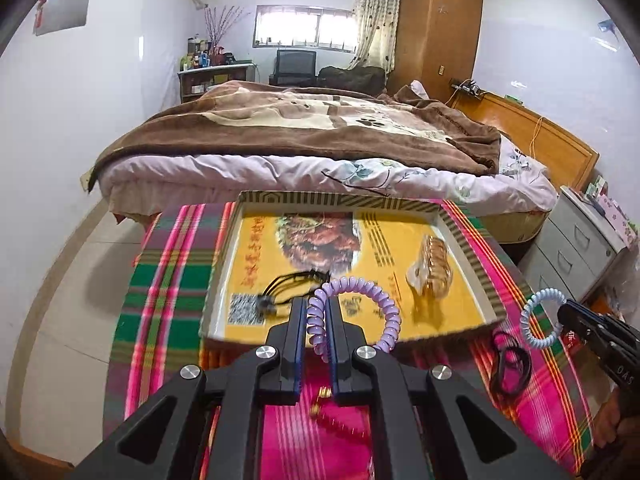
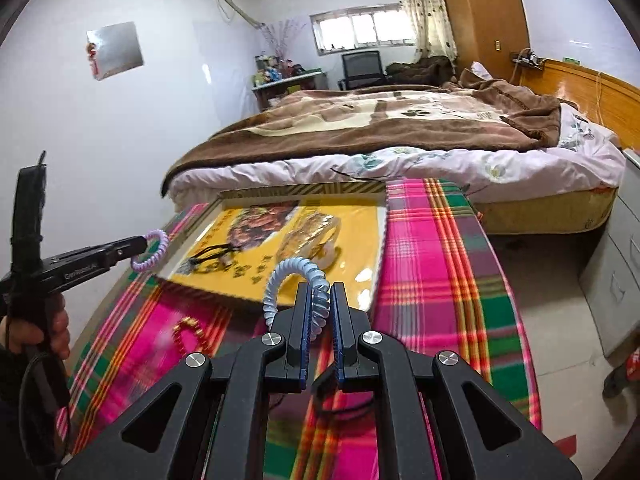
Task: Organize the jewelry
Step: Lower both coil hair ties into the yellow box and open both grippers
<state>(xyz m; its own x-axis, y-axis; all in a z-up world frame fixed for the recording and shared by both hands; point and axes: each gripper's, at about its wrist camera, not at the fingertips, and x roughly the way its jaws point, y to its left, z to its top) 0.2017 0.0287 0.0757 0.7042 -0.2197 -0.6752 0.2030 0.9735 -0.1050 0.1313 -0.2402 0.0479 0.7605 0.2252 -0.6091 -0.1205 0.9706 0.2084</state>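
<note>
Jewelry lies spread over a counter (image 1: 168, 280) covered in a pink, green and red plaid cloth, with a shallow yellow tray (image 1: 460, 240) set on it near the bed (image 1: 280, 128).

The left gripper (image 1: 319, 316) has its jaws pinched on a lilac spiral coil band (image 1: 384, 304), a springy telephone-cord loop of glossy plastic. One side of the loop is caught between the pads, and the rest arches out to the right over the near edge of the tray. In the right wrist view the same band (image 2: 154, 256) hangs from the tip of the left gripper (image 2: 138, 245), clear of the cloth, beside the tray's left edge.

The right gripper (image 2: 330, 308) has its jaws pinched on a pale blue spiral coil band (image 2: 288, 276) of the same make, its loop curving up and to the left in front of the tray (image 2: 376, 248). From the left wrist view this blue band (image 1: 538, 316) stands as an open ring at the tip of the right gripper (image 1: 562, 312), above the cloth.

Inside the tray lie a black cord necklace (image 1: 292, 284) with a small dark pendant and a translucent amber hair claw (image 1: 432, 268). On the cloth in front of the tray rest a gold beaded bracelet (image 2: 188, 334), blurred, and a black elastic band (image 1: 508, 364).
</note>
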